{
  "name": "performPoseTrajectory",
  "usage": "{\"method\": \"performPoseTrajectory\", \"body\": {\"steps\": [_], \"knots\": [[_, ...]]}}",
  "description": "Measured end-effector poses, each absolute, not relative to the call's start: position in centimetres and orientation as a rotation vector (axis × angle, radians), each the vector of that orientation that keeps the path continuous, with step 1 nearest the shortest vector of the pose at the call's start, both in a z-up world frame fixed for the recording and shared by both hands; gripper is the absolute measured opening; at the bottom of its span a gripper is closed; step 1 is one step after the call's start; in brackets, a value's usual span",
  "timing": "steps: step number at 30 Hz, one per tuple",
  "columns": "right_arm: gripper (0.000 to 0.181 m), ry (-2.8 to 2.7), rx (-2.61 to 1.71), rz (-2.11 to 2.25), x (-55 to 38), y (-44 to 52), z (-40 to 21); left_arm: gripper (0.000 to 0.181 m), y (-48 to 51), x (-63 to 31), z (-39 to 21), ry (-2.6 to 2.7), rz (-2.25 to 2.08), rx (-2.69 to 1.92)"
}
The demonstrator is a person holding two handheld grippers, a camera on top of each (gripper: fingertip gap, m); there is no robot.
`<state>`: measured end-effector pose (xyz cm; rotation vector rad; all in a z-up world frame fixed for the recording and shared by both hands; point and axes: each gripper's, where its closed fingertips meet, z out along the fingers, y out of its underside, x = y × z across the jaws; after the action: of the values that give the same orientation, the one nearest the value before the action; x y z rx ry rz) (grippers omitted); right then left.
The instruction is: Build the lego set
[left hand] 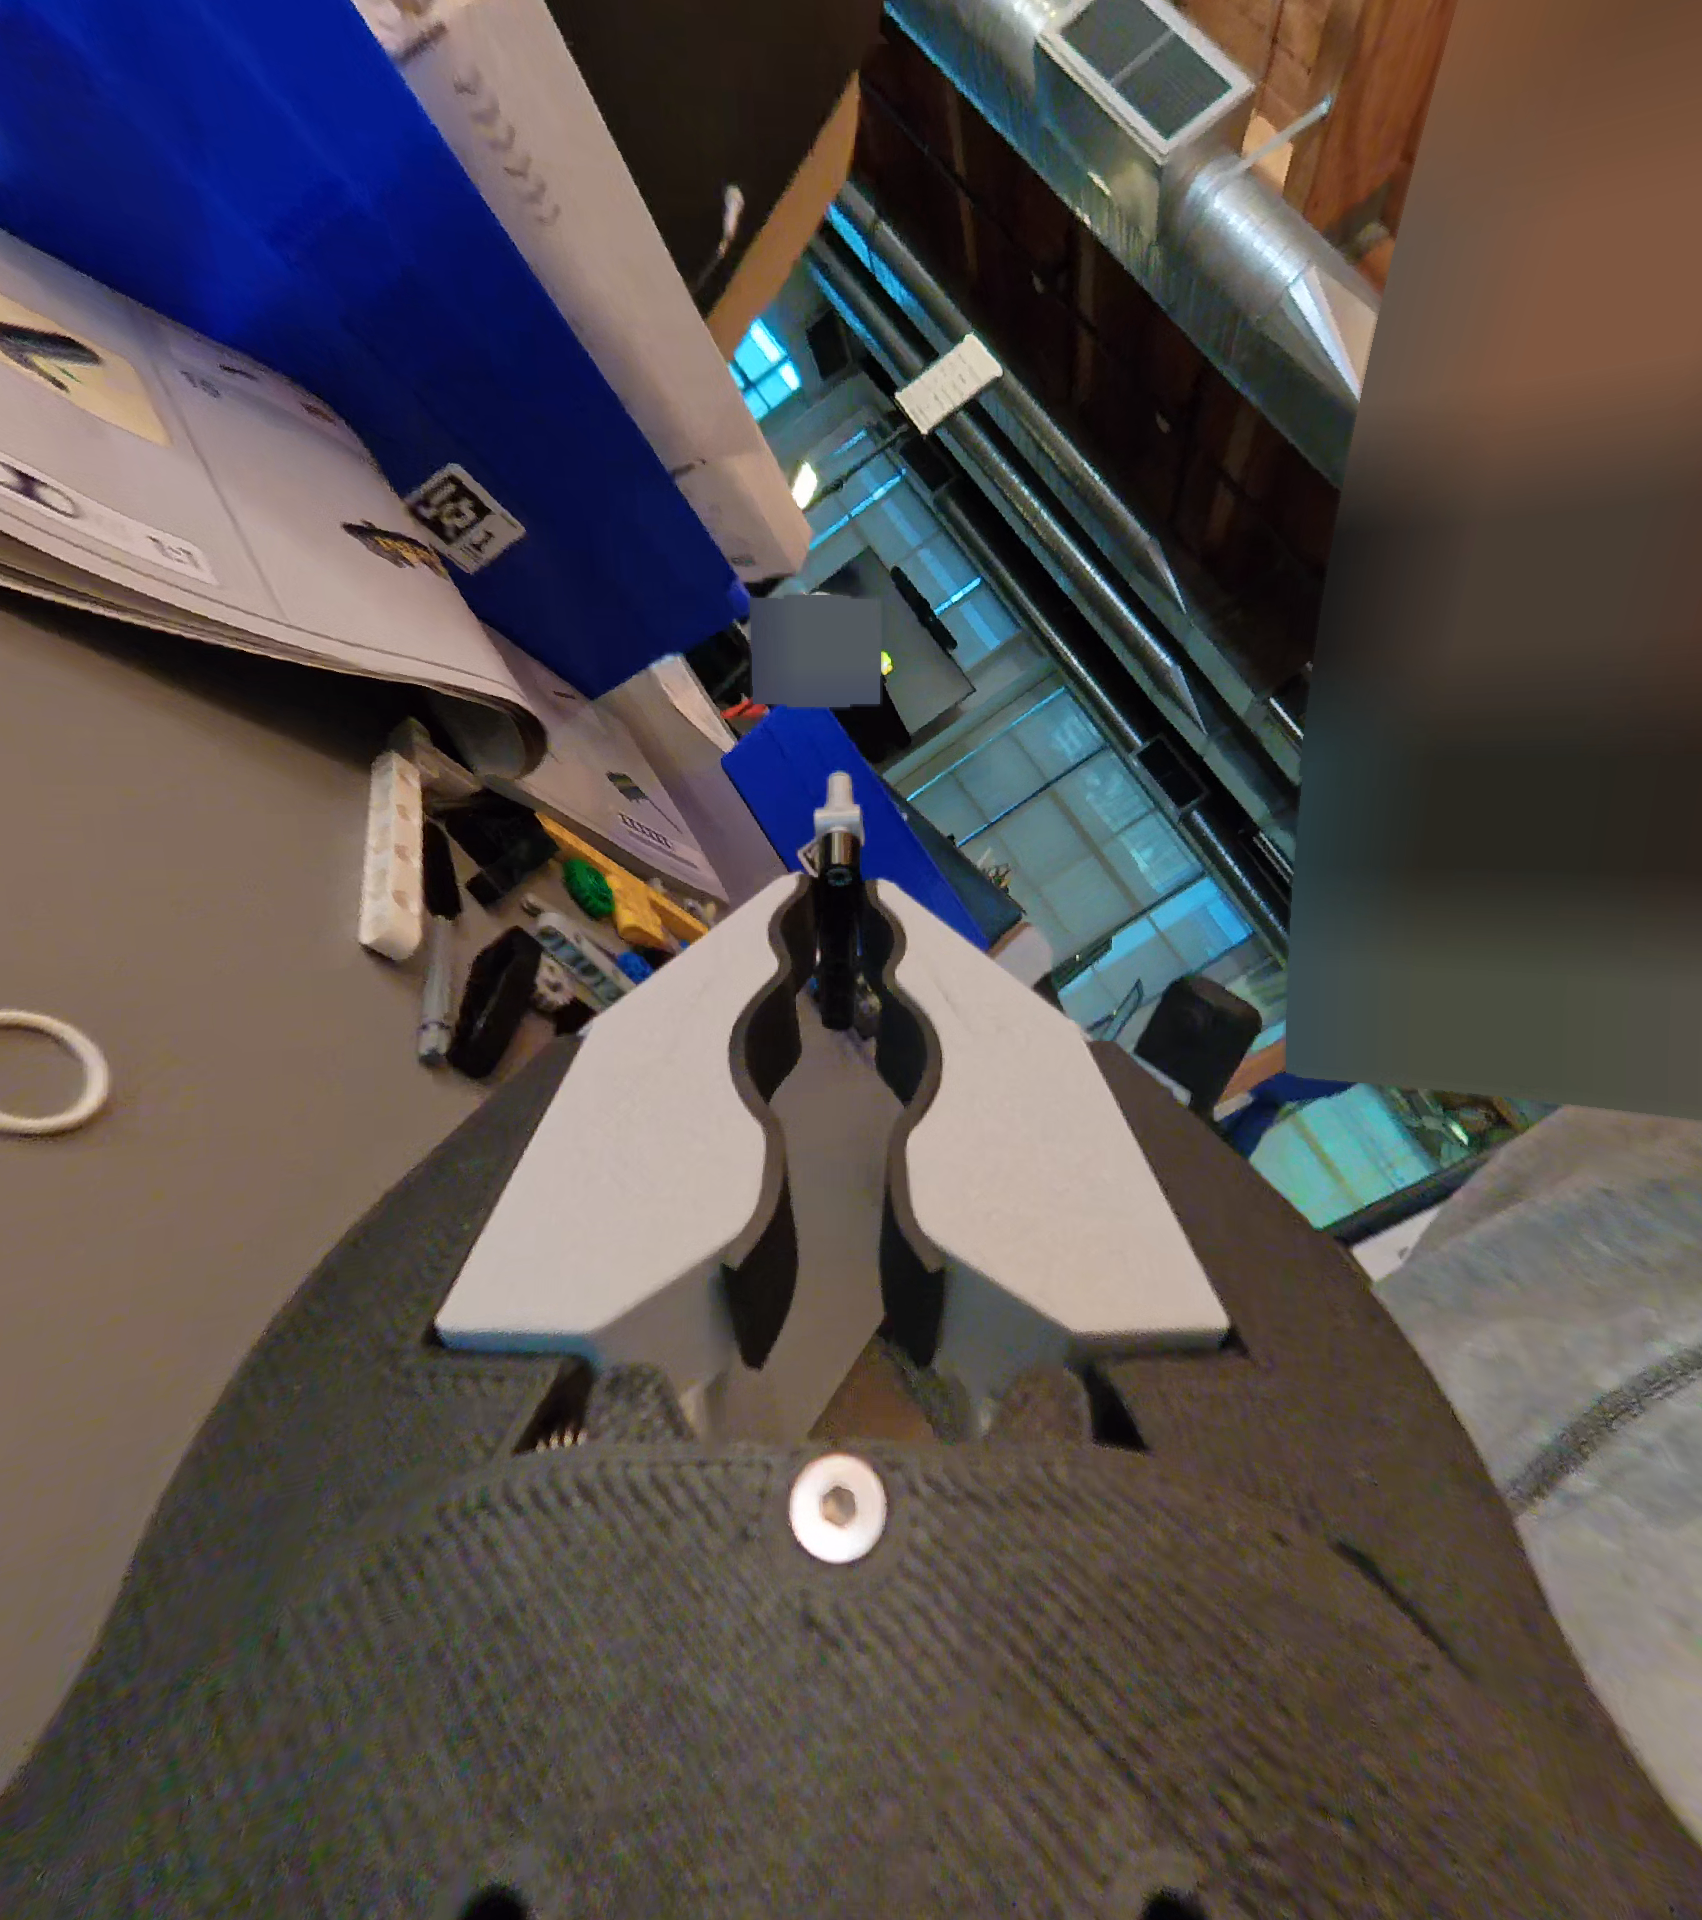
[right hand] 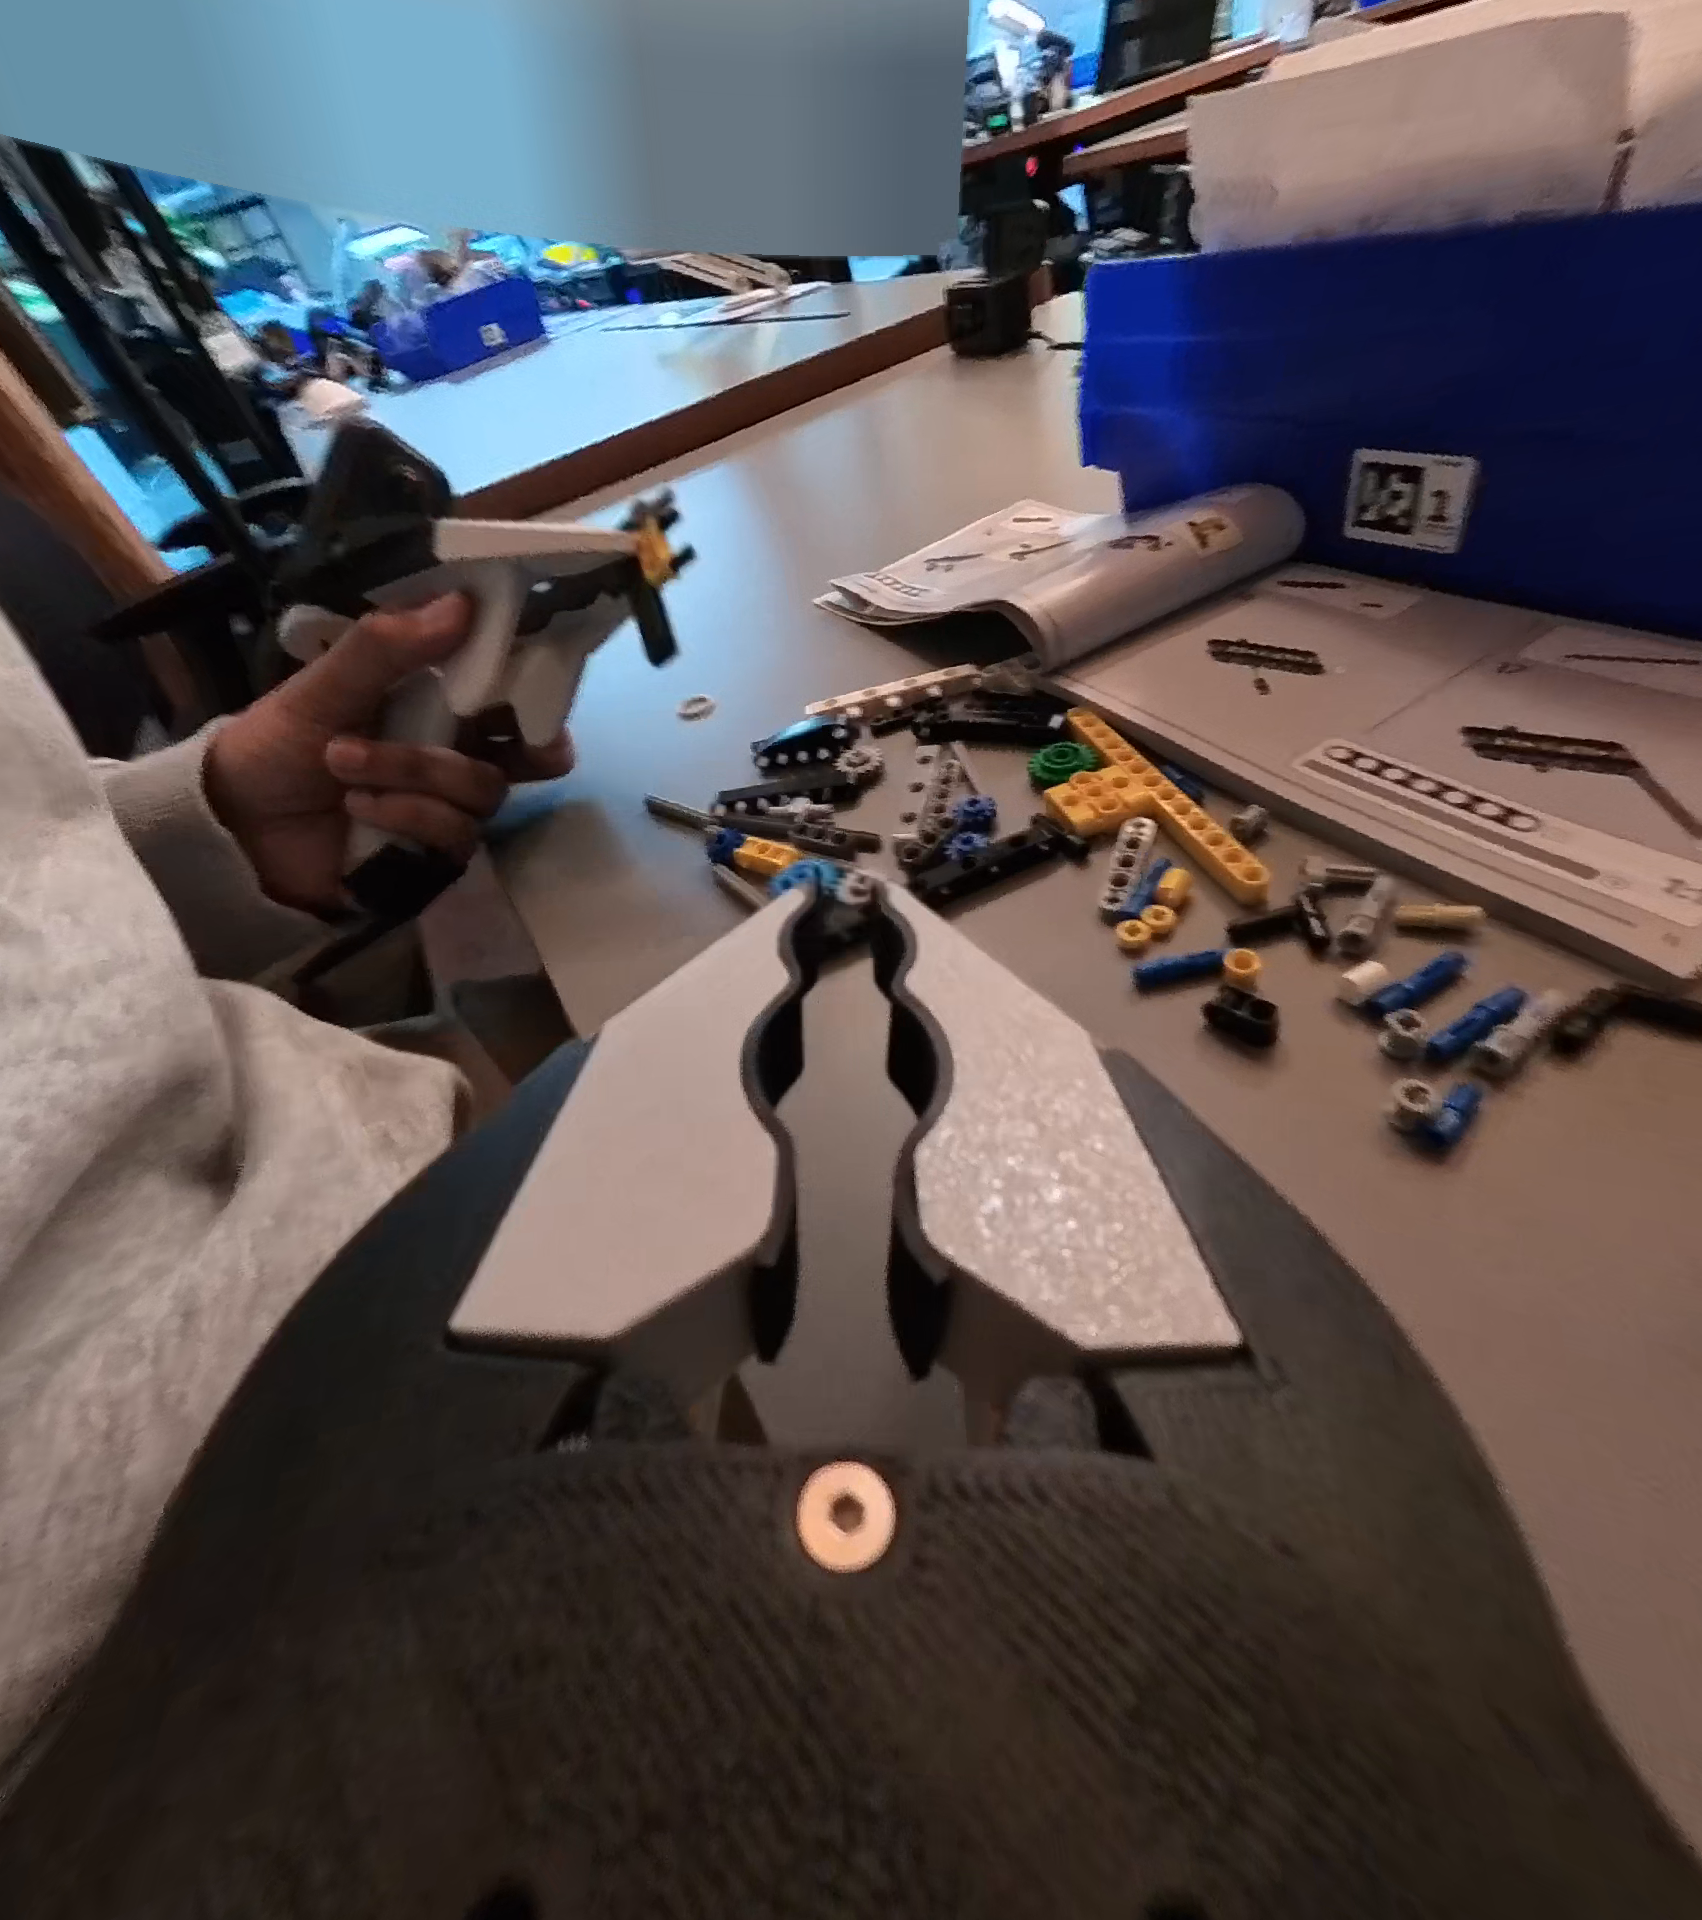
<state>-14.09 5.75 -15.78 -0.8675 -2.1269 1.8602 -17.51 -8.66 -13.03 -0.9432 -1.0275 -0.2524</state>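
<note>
My left gripper point(left hand: 836, 894) is shut on a small black lego assembly point(left hand: 834, 935) with a light grey pin point(left hand: 839, 805) sticking out past the tips. It is held up in the air. In the right wrist view the same gripper point(right hand: 655, 566) is off the table's left edge in a hand point(right hand: 359, 748), and the assembly point(right hand: 658, 582) shows yellow and black parts. My right gripper point(right hand: 834, 906) hovers over the near edge of the loose lego pile point(right hand: 1034, 831). Its jaws are nearly together on a small black piece point(right hand: 831, 920), mostly hidden by the tips.
An open instruction booklet point(right hand: 1449, 748) lies right of the pile, against a blue bin point(right hand: 1449, 364). A yellow T-shaped beam point(right hand: 1138, 790), a green gear point(right hand: 1060, 764) and blue pins point(right hand: 1418, 982) lie on the grey table point(right hand: 1449, 1299). A white ring point(left hand: 16, 1070) lies apart. A grey sleeve point(right hand: 47, 987) is at left. About 15 cm separates my left fingertips from my right. It is some 12 cm from my right tips to the green gear point(right hand: 1060, 764). It turns up in the left wrist view point(left hand: 593, 891) as well.
</note>
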Motion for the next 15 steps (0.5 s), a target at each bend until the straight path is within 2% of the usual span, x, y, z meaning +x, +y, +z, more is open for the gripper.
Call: {"method": "performPoseTrajectory", "body": {"steps": [4, 10, 15], "knots": [[0.008, -2.069, -0.727, 2.070, -12.8, 3.4, -13.1, 0.006, -5.8, -15.9, -13.0, -0.964, -0.244, -1.058], [0.034, -2.246, -0.672, 2.076, -12.2, 0.3, -13.7, 0.005, -0.9, -13.0, -12.9, -0.866, -0.245, -1.179], [0.030, -2.255, -0.738, 2.023, -12.0, 1.4, -14.2, 0.005, 1.1, -12.4, -12.2, -0.831, -0.140, -1.205]]}}
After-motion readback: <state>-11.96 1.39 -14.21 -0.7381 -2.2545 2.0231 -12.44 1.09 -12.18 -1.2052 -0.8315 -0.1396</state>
